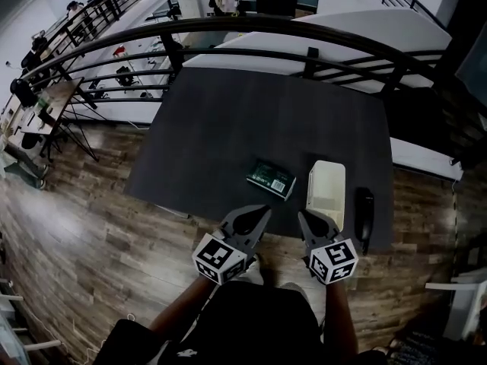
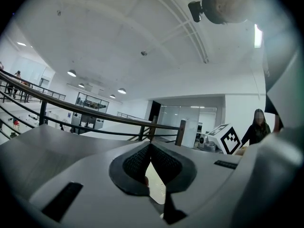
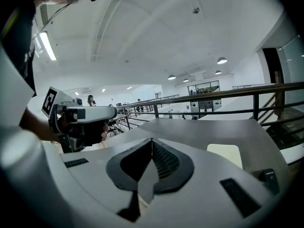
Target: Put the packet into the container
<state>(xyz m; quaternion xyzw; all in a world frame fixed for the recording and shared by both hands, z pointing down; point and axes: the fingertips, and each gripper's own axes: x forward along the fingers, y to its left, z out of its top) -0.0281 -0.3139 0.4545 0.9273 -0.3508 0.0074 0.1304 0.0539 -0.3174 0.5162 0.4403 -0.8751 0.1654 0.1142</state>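
A dark green packet (image 1: 271,178) lies flat on the dark grey table (image 1: 228,128), near its front edge. To its right stands a cream rectangular container (image 1: 326,188), open at the top; a corner of it, the container (image 3: 226,154), shows in the right gripper view. My left gripper (image 1: 265,211) hovers at the table's front edge, just short of the packet, jaws shut with nothing in them. My right gripper (image 1: 301,217) hangs beside it, below the container, also shut and empty. Both point up and across the table.
A black remote-like object (image 1: 365,214) lies at the table's right front corner. A dark railing (image 1: 251,33) runs behind the table, with a drop to a lower floor beyond. Wood flooring (image 1: 91,226) lies to the left.
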